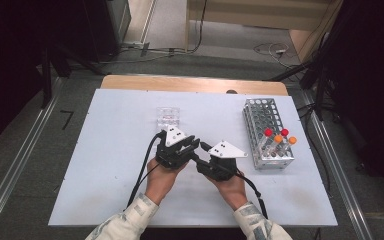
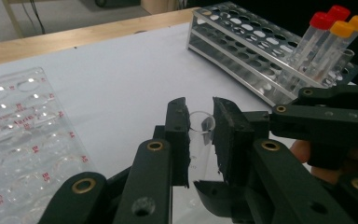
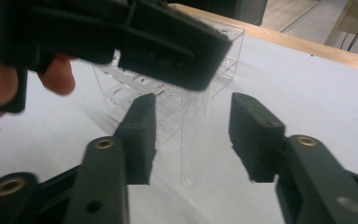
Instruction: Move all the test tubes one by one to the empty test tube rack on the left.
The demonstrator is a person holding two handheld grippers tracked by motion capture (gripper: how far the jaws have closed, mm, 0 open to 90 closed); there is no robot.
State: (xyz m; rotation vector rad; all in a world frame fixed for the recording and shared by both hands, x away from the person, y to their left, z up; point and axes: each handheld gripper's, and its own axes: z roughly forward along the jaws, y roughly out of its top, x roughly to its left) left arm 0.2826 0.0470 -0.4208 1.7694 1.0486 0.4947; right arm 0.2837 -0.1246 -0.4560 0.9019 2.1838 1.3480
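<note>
Near the table's (image 1: 105, 165) front-middle, beside the right-edge metal rack (image 1: 267, 132), the left gripper (image 2: 200, 135) clamped an uncapped clear tube (image 2: 199, 144) upright, probably for hand-over; the right gripper (image 3: 191, 135) straddled it, jaws parted, not touching.

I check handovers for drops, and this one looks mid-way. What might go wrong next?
1. The left gripper alone clamps the clear, capless tube, near its open top; the glossy wall might slip or tilt.
2. The right gripper stands open around the tube with its pads apart from it; swinging away, a pad may knock it.
3. The metal rack with capped tubes stands close on the right; a hasty move could bump them.
</note>
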